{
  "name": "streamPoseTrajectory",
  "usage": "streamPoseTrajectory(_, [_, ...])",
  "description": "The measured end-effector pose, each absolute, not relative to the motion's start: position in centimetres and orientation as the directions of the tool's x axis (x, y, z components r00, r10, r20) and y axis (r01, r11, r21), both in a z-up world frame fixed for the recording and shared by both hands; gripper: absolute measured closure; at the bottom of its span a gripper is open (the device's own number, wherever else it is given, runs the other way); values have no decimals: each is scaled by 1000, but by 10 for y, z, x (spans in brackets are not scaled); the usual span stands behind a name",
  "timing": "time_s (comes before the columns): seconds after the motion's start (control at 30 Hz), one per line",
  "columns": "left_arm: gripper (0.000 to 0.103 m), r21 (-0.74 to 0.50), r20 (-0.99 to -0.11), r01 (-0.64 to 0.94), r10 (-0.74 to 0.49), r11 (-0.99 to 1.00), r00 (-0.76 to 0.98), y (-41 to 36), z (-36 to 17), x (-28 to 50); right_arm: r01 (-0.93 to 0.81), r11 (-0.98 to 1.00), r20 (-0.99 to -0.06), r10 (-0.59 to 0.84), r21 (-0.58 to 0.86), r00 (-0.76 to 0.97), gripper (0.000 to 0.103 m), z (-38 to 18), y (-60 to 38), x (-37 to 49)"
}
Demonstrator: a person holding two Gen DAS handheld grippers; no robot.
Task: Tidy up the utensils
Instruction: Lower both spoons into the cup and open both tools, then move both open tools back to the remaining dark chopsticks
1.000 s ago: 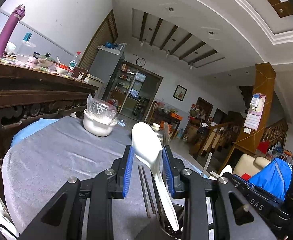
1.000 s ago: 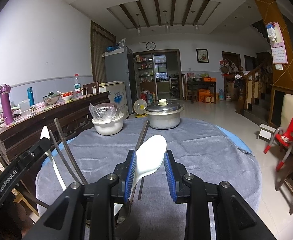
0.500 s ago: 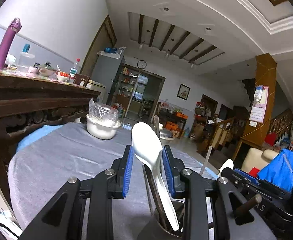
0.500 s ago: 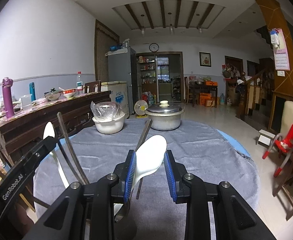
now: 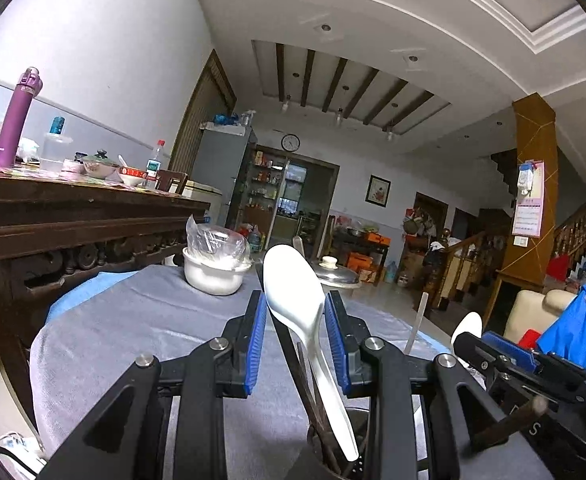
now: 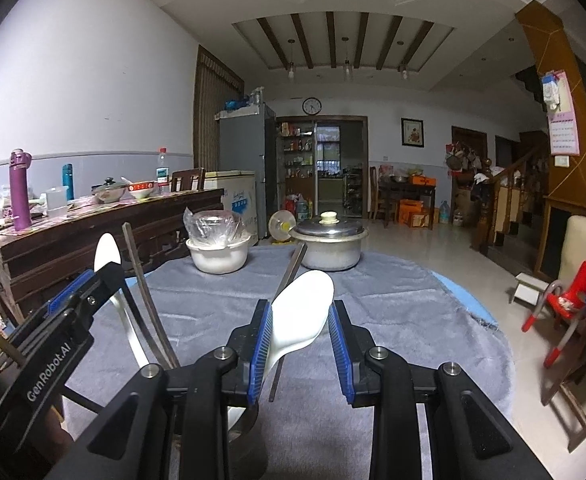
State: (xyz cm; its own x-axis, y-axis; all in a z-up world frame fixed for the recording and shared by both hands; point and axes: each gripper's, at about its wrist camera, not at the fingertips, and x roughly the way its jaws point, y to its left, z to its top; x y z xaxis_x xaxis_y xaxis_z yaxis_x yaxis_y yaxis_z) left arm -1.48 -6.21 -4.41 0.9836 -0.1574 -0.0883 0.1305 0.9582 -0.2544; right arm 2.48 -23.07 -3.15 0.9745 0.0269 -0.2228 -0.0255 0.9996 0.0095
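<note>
Tilting level since a second ago, both grippers' jaws are standing apart around white spoons (image 5: pixel 293 300) being dropped into the holder (image 5: pixel 333 468), withdrawal likely next.

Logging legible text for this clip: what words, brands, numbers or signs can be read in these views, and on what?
"GenRobot.AI": white lettering on the left gripper body, right wrist view.
"S": one letter on the right gripper body, left wrist view; the rest is cut off.
Wall clock: numerals too small.
Wall calendar: print blurred.
Chest freezer: blue print unreadable.
Water bottle label: unreadable.
</note>
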Motion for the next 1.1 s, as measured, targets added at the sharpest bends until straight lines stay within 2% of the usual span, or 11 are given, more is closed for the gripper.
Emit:
streamPoseTrajectory(0.17, [72,-233,-104,143,-171,962,980,-65,-49,-13,-38,998,-237,24,-54,971,71,-38,-222,27])
streamPoseTrajectory(0.33, [72,-229,-116,159,-190,960,975,-65,-49,-15,-77,995,-251,61,-56,966,71,-42,-220,26])
streamPoseTrajectory(0.4, [63,-214,-117,164,-192,963,974,-66,-49,-16,-91,995,-253,77,-43,964,70,-42,-222,25])
streamPoseTrajectory(0.47, [62,-210,-121,172,-201,962,972,-66,-48,-18,-94,995,-260,84,-28,962,62,-41,-224,24])
streamPoseTrajectory(0.5, [61,-210,-123,174,-203,962,971,-65,-48,-18,-91,996,-258,83,-17,963,50,-41,-227,23])
streamPoseTrajectory(0.73, [55,-239,-101,155,-184,958,978,-51,-32,-22,-35,996,-234,55,86,971,49,-34,-252,20])
streamPoseTrajectory(0.93, [36,-287,-84,132,-162,949,983,-30,-15,-26,27,977,-285,35,209,958,51,-36,-286,30])
streamPoseTrajectory(1.1, [22,-347,-142,141,-201,927,969,-6,-2,-14,60,957,-338,41,283,940,53,-43,-307,39])
